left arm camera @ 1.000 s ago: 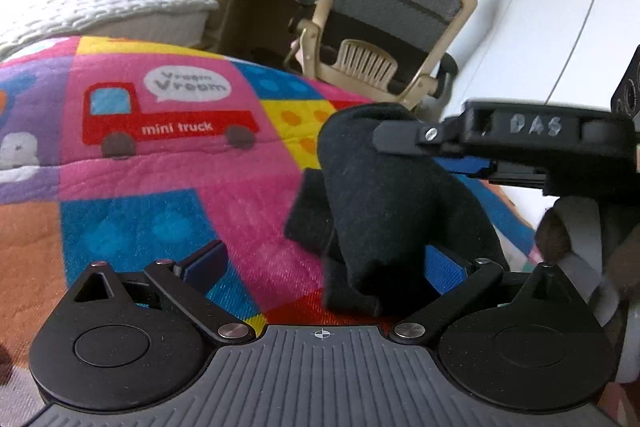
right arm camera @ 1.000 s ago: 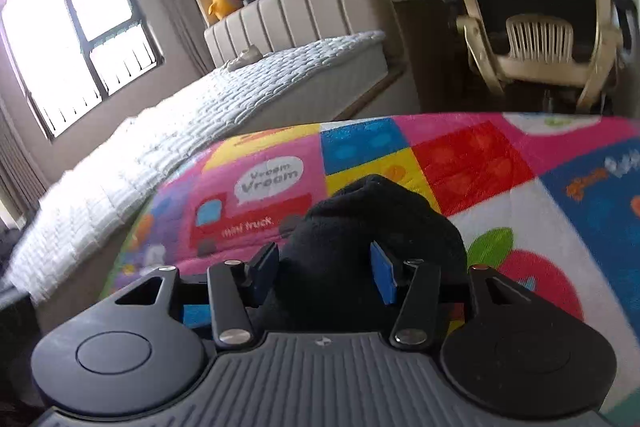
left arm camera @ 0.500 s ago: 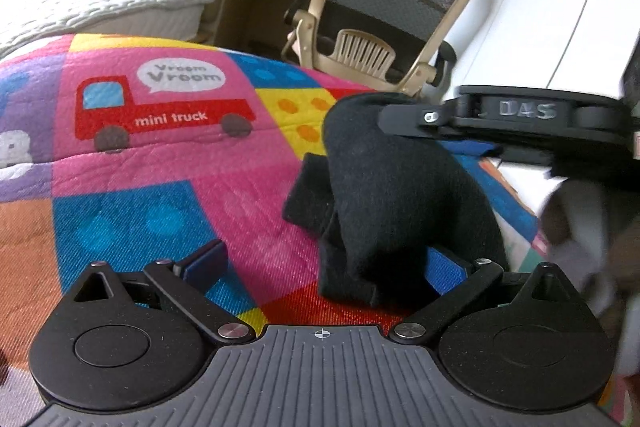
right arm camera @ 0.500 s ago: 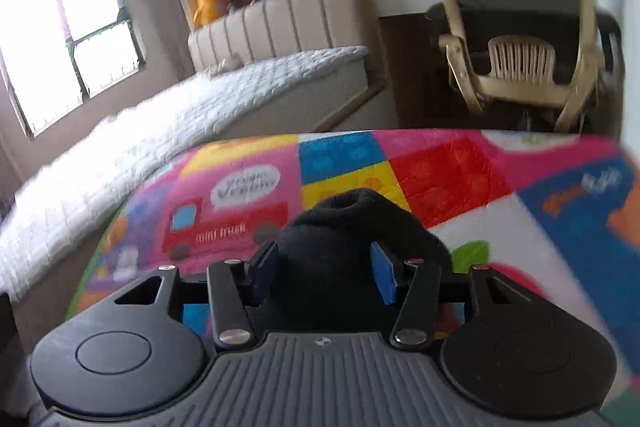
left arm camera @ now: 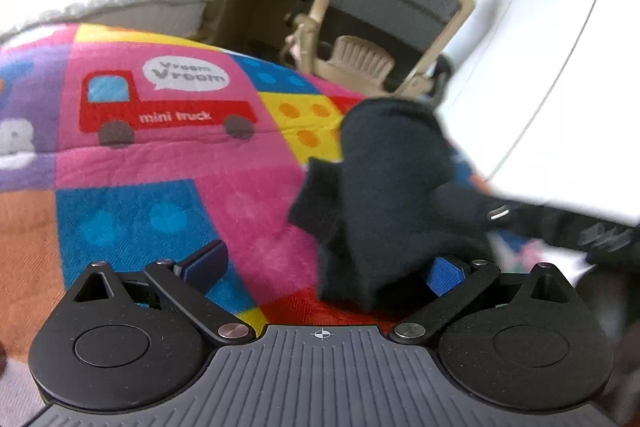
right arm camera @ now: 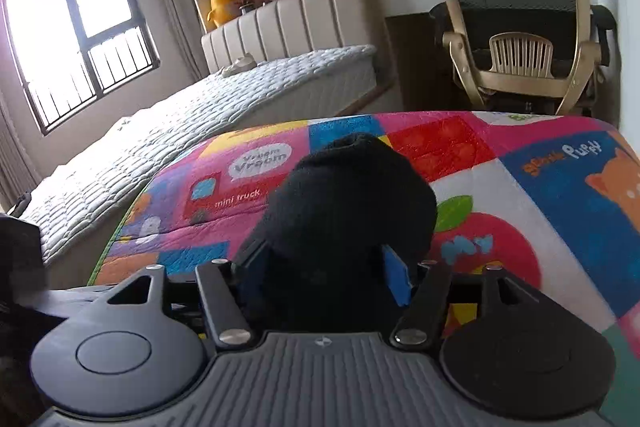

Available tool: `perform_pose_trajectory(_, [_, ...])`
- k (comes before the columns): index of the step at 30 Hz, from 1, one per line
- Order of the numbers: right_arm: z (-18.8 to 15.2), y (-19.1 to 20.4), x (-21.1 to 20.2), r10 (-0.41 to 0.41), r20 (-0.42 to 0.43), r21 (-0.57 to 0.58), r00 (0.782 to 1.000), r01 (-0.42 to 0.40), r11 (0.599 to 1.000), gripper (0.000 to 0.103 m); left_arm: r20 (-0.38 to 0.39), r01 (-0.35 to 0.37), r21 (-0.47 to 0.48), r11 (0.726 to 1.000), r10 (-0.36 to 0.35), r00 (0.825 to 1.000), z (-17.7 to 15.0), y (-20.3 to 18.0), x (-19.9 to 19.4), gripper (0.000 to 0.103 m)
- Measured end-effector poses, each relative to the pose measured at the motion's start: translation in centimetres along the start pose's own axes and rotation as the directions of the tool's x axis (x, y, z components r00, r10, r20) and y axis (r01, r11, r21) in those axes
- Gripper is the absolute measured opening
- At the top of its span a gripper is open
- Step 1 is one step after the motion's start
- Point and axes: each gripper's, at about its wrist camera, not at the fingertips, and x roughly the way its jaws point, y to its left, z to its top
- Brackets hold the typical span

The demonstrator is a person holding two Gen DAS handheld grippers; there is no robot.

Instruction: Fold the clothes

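A black sock (left arm camera: pixel 384 195) stands bunched up on the colourful play mat (left arm camera: pixel 168 163). My left gripper (left arm camera: pixel 324 263) is open, and the sock lies against its right finger. In the right wrist view the same sock (right arm camera: pixel 344 211) sits between the blue pads of my right gripper (right arm camera: pixel 324 267), whose jaws are wider apart than before and appear open around it. The right gripper's body is a blur at the lower right of the left wrist view (left arm camera: pixel 560 223).
A beige office chair (right arm camera: pixel 516 39) stands behind the mat by a desk. A bed with a white quilted cover (right arm camera: pixel 192 143) lies to the left, under a window (right arm camera: pixel 76 39). A white wall (left arm camera: pixel 560 47) is on the right.
My right gripper's jaws have spread apart around the sock. The right gripper has dropped lower and back in the left wrist view. The sock has sagged slightly.
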Motion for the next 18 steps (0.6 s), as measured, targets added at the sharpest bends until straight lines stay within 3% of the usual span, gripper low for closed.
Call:
perform_pose_trajectory(3, [0.2, 0.5, 0.3, 0.002, 0.006, -0.009, 1.0, -0.002, 1.0, 0.065, 0.025, 0.037, -0.046, 0.998, -0.036, 0.999, 1.2, 0.5, -1.5, 0.102])
perform_pose_trajectory(9, [-0.2, -0.2, -0.7, 0.009, 0.022, -0.004, 1.0, -0.009, 1.0, 0.076, 0.097, 0.048, -0.036, 0.998, -0.044, 0.994, 4.3, 0.4, -2.7, 0.102])
perform_pose_trajectory(12, [-0.4, -1.2, -0.7, -0.003, 0.039, 0.075, 0.999, 0.0, 0.997, 0.082, 0.045, 0.047, 0.009, 0.999, -0.048, 0.998, 5.2, -0.7, -0.9, 0.103])
perform_pose_trajectory(15, [-0.7, -1.0, -0.5, 0.019, 0.026, 0.081, 1.0, -0.021, 0.997, 0.083, -0.022, -0.014, 0.125, 0.992, 0.017, 1.0, 5.1, -2.7, 2.7, 0.103])
perform_pose_trajectory(18, [-0.8, -1.4, -1.6, 0.024, 0.053, 0.075, 0.998, -0.028, 0.997, 0.083, -0.035, 0.001, 0.13, 0.992, 0.004, 0.999, 5.4, -2.4, 4.3, 0.103])
